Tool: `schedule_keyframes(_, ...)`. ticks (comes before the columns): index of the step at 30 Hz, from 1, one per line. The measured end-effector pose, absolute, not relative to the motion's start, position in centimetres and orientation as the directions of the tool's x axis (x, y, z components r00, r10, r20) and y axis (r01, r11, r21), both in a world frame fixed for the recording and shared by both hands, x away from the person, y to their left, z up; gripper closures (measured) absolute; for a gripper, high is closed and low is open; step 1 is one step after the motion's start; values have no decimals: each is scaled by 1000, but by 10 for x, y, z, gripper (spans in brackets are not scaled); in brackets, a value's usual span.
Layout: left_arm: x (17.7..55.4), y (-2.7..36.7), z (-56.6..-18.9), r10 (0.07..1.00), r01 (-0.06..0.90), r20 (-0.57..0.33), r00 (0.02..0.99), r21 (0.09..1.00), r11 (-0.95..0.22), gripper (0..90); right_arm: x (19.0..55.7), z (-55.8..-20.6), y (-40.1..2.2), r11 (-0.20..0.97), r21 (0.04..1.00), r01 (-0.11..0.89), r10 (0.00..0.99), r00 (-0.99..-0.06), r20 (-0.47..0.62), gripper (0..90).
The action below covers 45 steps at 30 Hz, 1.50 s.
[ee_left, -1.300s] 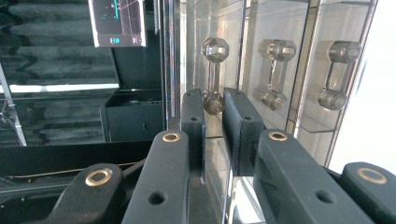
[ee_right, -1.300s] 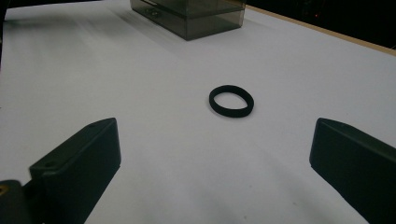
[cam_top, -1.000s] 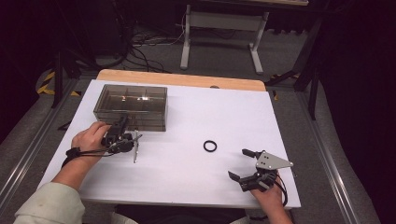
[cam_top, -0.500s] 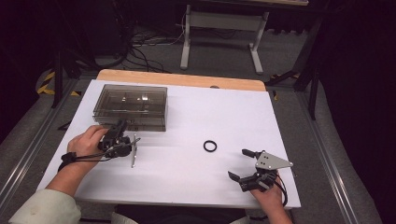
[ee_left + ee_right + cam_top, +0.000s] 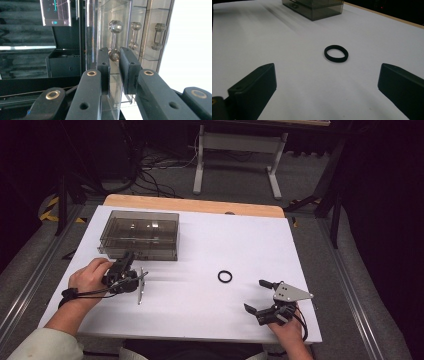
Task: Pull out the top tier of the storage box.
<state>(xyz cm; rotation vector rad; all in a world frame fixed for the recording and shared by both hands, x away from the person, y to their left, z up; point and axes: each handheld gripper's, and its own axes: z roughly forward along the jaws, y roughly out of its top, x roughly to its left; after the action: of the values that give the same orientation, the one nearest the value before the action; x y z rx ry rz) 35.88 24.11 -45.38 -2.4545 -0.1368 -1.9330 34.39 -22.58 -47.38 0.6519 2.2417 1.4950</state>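
A smoky clear plastic drawer box [image 5: 140, 234] stands at the back left of the white table [image 5: 200, 245]. My left gripper [image 5: 125, 270] lies on its side against the box's front. In the left gripper view its jaws [image 5: 114, 53] are shut on one end of a clear dumbbell-shaped drawer handle [image 5: 115, 26]. Two more such handles [image 5: 134, 35] sit alongside. A small black ring [image 5: 225, 276] lies flat mid-table. My right gripper [image 5: 255, 295] rests near the front right edge with its jaws wide apart, and the ring [image 5: 336, 53] lies ahead of them, untouched.
A bare wooden strip [image 5: 195, 205] runs along the table's far edge. Beyond it stand a white metal stand [image 5: 240, 150] and cables on the floor. Metal rails [image 5: 350, 285] flank the table.
The left forearm has shifted slightly and the left gripper has settled a touch closer to the box front. The right gripper and the ring are where they were.
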Motion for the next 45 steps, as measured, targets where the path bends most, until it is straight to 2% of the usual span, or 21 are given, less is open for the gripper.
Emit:
schedule_keyframes(9,359,244,-455,71,57,962,264,58,-997,776,344,-474,-226,332,928,172,562,-826,-48,26)
schedule_keyframes(12,357,246,-449,112,40,946,304,105,-994,693,344,-474,-226,336,926,170,561,-826,-53,26)
schedule_keyframes(16,353,247,-445,135,14,940,313,138,-990,669,344,-474,-226,336,926,169,560,-827,-52,26)
schedule_keyframes(27,345,248,-439,169,-18,928,332,185,-983,647,344,-474,-225,339,926,168,559,-828,-54,26)
schedule_keyframes(36,337,252,-424,294,-40,879,375,333,-942,606,344,-474,-225,340,925,168,559,-828,-55,26)
schedule_keyframes(45,336,265,-411,458,-27,757,466,530,-848,516,344,-474,-225,341,925,168,557,-828,-55,26)
